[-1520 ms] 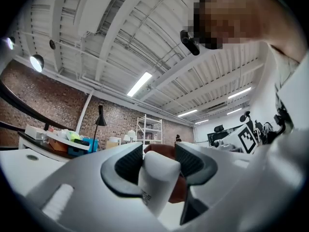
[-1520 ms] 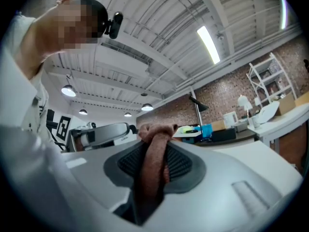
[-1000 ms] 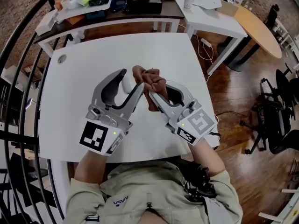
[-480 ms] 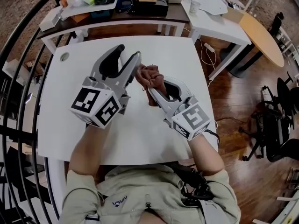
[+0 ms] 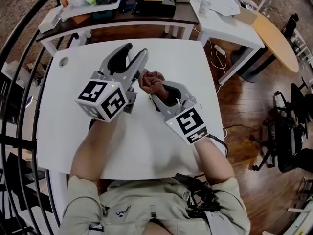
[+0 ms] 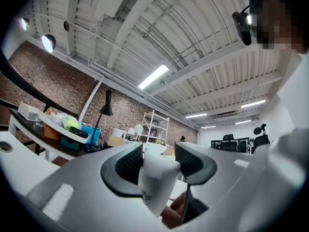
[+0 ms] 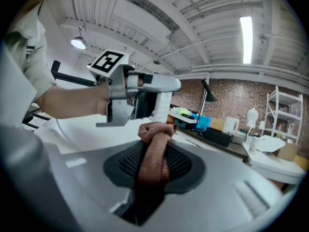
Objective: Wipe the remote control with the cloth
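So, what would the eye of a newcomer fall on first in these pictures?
Above the white square table, the left tool clamps a slim white plastic remote control. Close beside it, near the middle of the head view, the right tool grips a bunched reddish-brown cloth.

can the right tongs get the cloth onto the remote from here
Probably yes: the cloth in the right tongs sits right beside the left tongs gripping the white remote control, with nothing showing between them.
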{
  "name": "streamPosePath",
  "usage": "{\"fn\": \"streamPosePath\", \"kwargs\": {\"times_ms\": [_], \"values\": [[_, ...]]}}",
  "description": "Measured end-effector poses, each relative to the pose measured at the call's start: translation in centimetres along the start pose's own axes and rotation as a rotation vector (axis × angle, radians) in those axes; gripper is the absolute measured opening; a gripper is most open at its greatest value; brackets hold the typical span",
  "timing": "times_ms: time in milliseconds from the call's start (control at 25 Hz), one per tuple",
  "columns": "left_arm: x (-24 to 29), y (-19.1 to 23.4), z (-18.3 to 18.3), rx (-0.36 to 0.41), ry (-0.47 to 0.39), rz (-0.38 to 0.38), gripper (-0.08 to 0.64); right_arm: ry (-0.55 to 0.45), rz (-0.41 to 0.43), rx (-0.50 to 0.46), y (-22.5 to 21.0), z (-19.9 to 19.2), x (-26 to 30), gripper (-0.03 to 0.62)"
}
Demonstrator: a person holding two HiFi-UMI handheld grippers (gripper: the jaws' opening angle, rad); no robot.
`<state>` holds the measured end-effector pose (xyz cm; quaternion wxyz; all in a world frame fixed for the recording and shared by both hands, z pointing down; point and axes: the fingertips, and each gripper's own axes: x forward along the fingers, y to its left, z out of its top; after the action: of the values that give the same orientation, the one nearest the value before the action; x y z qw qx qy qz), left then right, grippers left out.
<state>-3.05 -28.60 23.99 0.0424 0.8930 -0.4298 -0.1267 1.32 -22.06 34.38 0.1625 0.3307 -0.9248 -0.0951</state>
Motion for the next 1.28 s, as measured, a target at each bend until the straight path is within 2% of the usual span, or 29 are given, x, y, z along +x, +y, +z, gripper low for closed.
{"fn": "streamPosePath", "kwargs": {"times_ms": [200, 320, 440, 640, 960, 1080, 1280], "values": [[2.2, 2.7, -1.0, -0.041, 0.001, 0.033, 0.218, 0.048, -0.077, 0.028, -4.5, -1.2, 0.7, 0.104], [4.1, 4.9, -1.9, -0.051, 0.029, 0.071, 0.218, 0.079, -0.121, 0.026, -7.9, -1.9, 1.9, 0.104], [6.1, 6.4, -3.1, -0.042, 0.058, 0.089, 0.219, 0.123, -0.147, 0.006, -10.7, -2.7, 3.2, 0.104], [8.8, 8.8, -4.1, -0.073, 0.058, 0.089, 0.219, 0.179, -0.168, 0.0, -13.9, -3.8, 5.6, 0.105], [10.7, 9.7, -5.9, -0.232, 0.067, 0.025, 0.219, 0.195, -0.164, 0.018, -15.1, -4.7, 6.2, 0.106], [10.1, 9.4, -6.6, -0.241, 0.145, -0.008, 0.222, 0.198, -0.17, 0.031, -15.5, -5.1, 5.7, 0.106], [7.1, 10.8, -10.9, -0.08, 0.398, 0.028, 0.221, 0.211, -0.166, 0.023, -15.1, -5.4, 5.1, 0.107]]}}
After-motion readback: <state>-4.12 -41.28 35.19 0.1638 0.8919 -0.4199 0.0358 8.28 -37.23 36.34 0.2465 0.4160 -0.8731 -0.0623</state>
